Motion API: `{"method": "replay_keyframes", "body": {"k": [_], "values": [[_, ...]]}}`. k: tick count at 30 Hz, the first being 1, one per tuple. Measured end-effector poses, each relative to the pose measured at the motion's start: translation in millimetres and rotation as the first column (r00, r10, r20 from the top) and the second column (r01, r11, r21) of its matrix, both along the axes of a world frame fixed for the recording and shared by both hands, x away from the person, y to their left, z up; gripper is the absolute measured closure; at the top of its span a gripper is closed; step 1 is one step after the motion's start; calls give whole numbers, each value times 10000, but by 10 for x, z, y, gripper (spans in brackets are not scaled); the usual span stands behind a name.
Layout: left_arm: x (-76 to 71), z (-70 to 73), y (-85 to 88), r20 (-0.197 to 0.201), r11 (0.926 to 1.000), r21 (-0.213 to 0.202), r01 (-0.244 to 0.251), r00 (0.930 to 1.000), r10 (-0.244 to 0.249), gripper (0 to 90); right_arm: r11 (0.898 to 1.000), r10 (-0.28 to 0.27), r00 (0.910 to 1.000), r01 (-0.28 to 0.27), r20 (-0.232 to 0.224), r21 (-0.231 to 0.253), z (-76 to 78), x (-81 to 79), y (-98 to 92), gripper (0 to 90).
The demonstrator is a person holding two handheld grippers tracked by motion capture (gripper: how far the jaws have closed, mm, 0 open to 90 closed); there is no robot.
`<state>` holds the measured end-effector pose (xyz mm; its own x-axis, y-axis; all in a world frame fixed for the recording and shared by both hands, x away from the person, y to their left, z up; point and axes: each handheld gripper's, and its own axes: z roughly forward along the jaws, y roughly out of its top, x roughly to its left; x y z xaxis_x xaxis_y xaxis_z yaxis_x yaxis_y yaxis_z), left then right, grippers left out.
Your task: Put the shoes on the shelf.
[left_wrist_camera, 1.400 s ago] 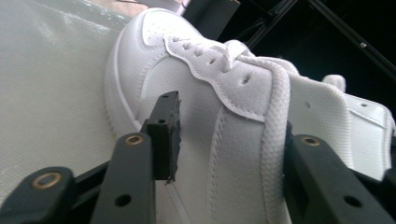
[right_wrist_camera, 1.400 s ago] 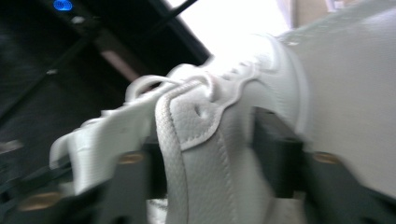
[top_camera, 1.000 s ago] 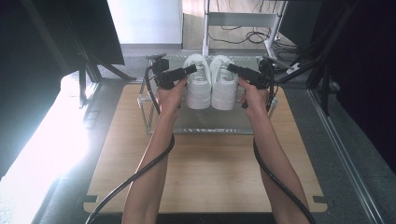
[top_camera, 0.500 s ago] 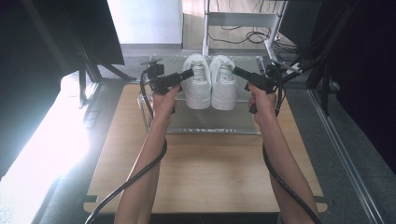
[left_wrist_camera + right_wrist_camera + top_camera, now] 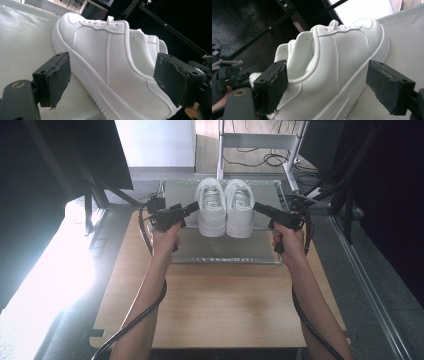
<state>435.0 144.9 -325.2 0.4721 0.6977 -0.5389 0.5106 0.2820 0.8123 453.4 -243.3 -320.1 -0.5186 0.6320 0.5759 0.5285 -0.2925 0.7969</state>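
Shoes: a white pair, left shoe and right shoe, standing side by side and touching on the grey mat at the far end of the desk.
Long axis: both shoes run away from the person, toes toward the far edge of the mat, heels toward the near side.
Direction from left gripper: the left shoe lies just to the inner side of the left gripper; in the left gripper view its outer flank sits straight ahead between the two pads, toe to the upper left.
Direction from right gripper: the right shoe lies just to the inner side of the right gripper; in the right gripper view its outer flank sits ahead, heel collar nearer the left pad.
Nearer hand: each hand is about equally close to its own shoe, one on each side.
Left gripper state: the jaws have just been opening and stand spread, pads off the leather.
Right gripper state: the jaws have just been opening, now spread wide, nothing pinched.
Hand pose: forearms reach forward from the near edge, each gripper held roughly level and angled inward at the pair.
Judgement: the pair looks set down and released.
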Motion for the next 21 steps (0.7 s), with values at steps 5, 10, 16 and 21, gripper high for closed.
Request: {"method": "replay_keyframes", "body": {"k": [5, 10, 16, 21], "values": [[-146, -82, 45, 82, 9999, -53, 88, 9999, -87, 142, 9997, 220, 9997, -219, 90, -44, -23, -104, -51, 159], [-270, -169, 101, 108, 9999, -47, 141, 9998, -140, 137, 9988, 491, 9987, -490, 115, -35, -81, -215, -89, 155], [-446, -245, 180, 182, 9998, 43, 208, 9996, -208, 111, 9974, 714, 9974, -713, 138, -54, -167, -372, -158, 150], [-603, -313, 193, 260, 9986, 396, 343, 9990, -353, 76, 9948, 985, 9949, -979, 220, -289, -253, -523, -198, 150]]}}
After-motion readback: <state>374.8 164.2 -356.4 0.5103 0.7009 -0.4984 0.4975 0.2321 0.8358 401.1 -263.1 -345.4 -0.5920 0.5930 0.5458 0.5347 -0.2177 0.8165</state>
